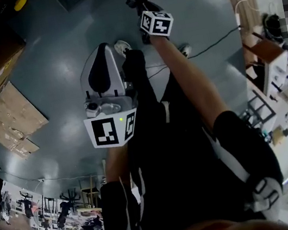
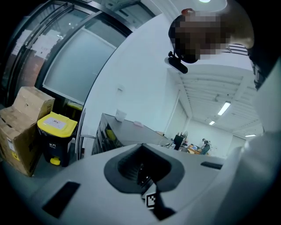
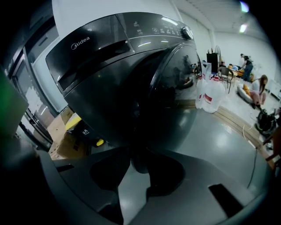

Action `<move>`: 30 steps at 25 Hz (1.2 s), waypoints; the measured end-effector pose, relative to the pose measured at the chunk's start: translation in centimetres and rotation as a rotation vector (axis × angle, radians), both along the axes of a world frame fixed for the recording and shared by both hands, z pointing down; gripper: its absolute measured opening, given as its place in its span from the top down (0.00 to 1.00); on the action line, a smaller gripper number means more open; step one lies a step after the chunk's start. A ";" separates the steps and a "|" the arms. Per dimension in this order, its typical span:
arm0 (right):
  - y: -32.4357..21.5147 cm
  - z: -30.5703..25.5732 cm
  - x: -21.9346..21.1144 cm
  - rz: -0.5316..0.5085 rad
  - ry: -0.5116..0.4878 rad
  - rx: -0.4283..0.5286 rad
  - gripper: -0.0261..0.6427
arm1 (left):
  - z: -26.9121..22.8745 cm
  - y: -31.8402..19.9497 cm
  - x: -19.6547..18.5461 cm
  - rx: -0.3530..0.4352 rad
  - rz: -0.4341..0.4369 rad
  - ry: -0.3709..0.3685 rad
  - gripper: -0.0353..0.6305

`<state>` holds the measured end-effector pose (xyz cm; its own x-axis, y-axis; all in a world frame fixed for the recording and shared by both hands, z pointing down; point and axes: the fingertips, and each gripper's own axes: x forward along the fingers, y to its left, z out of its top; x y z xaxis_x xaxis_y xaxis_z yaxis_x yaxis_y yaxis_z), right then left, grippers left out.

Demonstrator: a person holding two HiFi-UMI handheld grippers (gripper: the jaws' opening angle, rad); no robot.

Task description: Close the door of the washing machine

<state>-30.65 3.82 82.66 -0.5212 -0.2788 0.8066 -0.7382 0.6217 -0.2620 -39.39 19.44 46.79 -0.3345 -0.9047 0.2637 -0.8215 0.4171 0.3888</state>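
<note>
Since the task is to shut a door, we hold the right gripper (image 3: 131, 165) out ahead on a stretched arm, aimed down at the dark grey front-loading washing machine (image 3: 109, 66). Its round, glossy dark door (image 3: 169, 92) bulges toward us and fills much of the right gripper view; whether it is ajar or latched we cannot tell from here. The jaws of that gripper stand apart, with nothing pressed between the pads and grey floor showing through the gap, which we judge suits a push on the door better than a grip. The left gripper (image 2: 142, 169) hangs close to our body with its jaws together on nothing, pointing away from the machine toward a plain white wall (image 2: 145, 88). We judge it has no part in this step, as one hand should be enough. Underfoot lies a smooth grey-blue painted floor (image 1: 48, 40) that mirrors the ceiling lights. Brown cardboard boxes (image 2: 19, 127) and a black bin with a yellow lid (image 2: 55, 132) sit beside a tall glazed partition (image 2: 74, 66). White plastic bags (image 3: 213, 94) stand to the machine's right, near a strip of pale wood flooring (image 3: 239, 125), and a thin cable (image 1: 219, 42) trails across the floor.
</note>
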 end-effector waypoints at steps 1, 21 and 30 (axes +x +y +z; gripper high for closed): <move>-0.1 -0.1 -0.5 -0.001 -0.003 0.003 0.81 | 0.1 0.1 -0.3 -0.001 0.000 0.003 0.94; -1.9 -0.7 -7.0 -0.010 -0.045 -0.011 0.80 | 1.0 1.5 -3.4 -0.009 -0.032 0.037 0.94; -1.7 -0.9 -6.7 -0.042 -0.079 -0.052 0.81 | 0.3 2.4 -2.8 -0.010 -0.022 0.031 0.94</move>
<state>-37.38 2.13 81.76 -0.5938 -0.2140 0.7756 -0.6877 0.6355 -0.3511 -42.21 21.86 47.13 -0.3456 -0.8946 0.2832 -0.7998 0.4387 0.4098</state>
